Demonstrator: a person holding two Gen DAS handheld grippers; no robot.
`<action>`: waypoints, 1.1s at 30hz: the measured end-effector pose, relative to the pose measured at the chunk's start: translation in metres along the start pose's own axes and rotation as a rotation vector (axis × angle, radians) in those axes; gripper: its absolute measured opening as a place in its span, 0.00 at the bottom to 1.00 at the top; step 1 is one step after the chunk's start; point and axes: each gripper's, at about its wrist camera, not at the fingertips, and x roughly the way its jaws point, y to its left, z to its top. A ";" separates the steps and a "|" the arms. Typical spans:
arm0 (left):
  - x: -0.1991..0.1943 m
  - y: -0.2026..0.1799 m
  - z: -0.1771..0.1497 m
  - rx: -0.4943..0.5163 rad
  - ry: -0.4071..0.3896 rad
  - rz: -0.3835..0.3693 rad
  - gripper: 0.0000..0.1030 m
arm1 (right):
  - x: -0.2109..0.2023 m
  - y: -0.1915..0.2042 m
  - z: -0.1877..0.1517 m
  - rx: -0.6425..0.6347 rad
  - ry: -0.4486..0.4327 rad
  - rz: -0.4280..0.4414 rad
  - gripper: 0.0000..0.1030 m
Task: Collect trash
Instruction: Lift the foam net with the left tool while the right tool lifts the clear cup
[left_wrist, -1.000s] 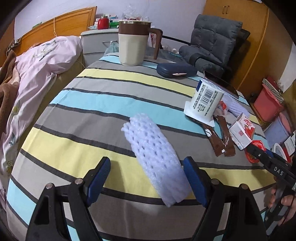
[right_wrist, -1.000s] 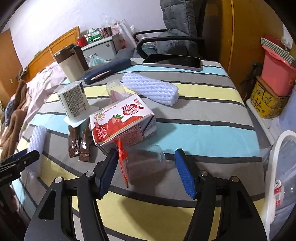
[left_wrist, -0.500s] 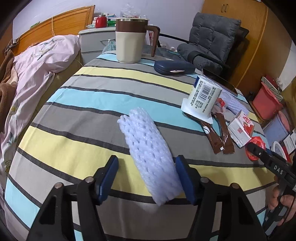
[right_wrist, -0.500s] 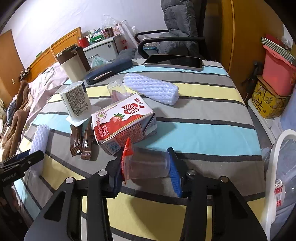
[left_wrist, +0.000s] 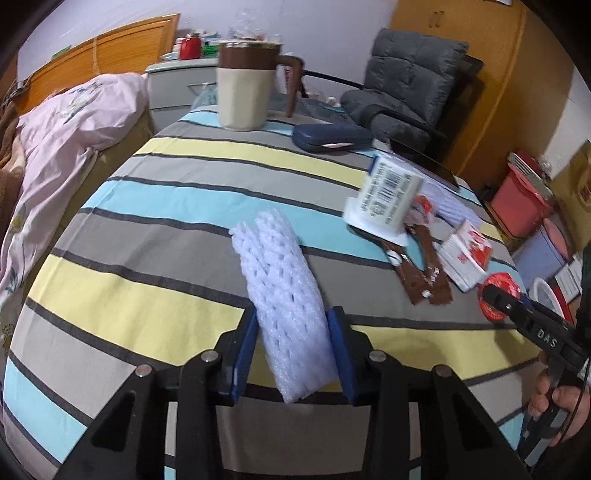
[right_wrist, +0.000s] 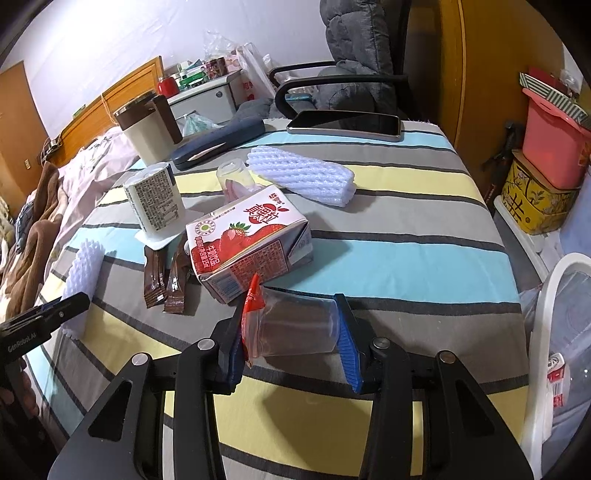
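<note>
We are clamping the left hand-held gripper (left_wrist: 293, 354) on the near end of a white foam net (left_wrist: 284, 295), which is lying lengthwise on the striped tabletop (left_wrist: 155, 206). We are squeezing the right hand-held gripper (right_wrist: 291, 334) around a clear plastic cup (right_wrist: 295, 328) lying on its side, a red torn lid (right_wrist: 253, 295) hanging at its mouth. Only the right view is showing us the cup's body; from the left we are seeing just its red rim beyond the other tool. Just past the cup, a strawberry milk carton (right_wrist: 247, 243) is lying on its side, two brown sachets (right_wrist: 164, 278) beside it, then an upturned yogurt tub (right_wrist: 155, 201). The right view alone is giving us a second foam net (right_wrist: 301, 175), a small clear cup (right_wrist: 234, 177) and a phone (right_wrist: 343, 125) at the far edge, plus a white bin (right_wrist: 546, 350) at the right. Farther back a beige mug (left_wrist: 245, 92) and a navy case (left_wrist: 332, 136) are standing near the edge. Beyond, we are seeing a bed with pink bedding (left_wrist: 66, 129), a grey chair (left_wrist: 406, 96) and a pink box (right_wrist: 550, 147).
</note>
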 end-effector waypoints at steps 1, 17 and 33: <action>-0.001 -0.003 -0.001 0.016 0.001 -0.010 0.39 | 0.000 0.000 0.000 0.000 -0.002 0.000 0.43; 0.000 -0.037 -0.006 0.126 0.023 0.007 0.65 | -0.011 -0.003 -0.008 0.013 -0.029 0.001 0.43; 0.009 -0.044 0.000 0.121 0.027 0.006 0.33 | -0.011 -0.003 -0.009 0.016 -0.032 0.015 0.43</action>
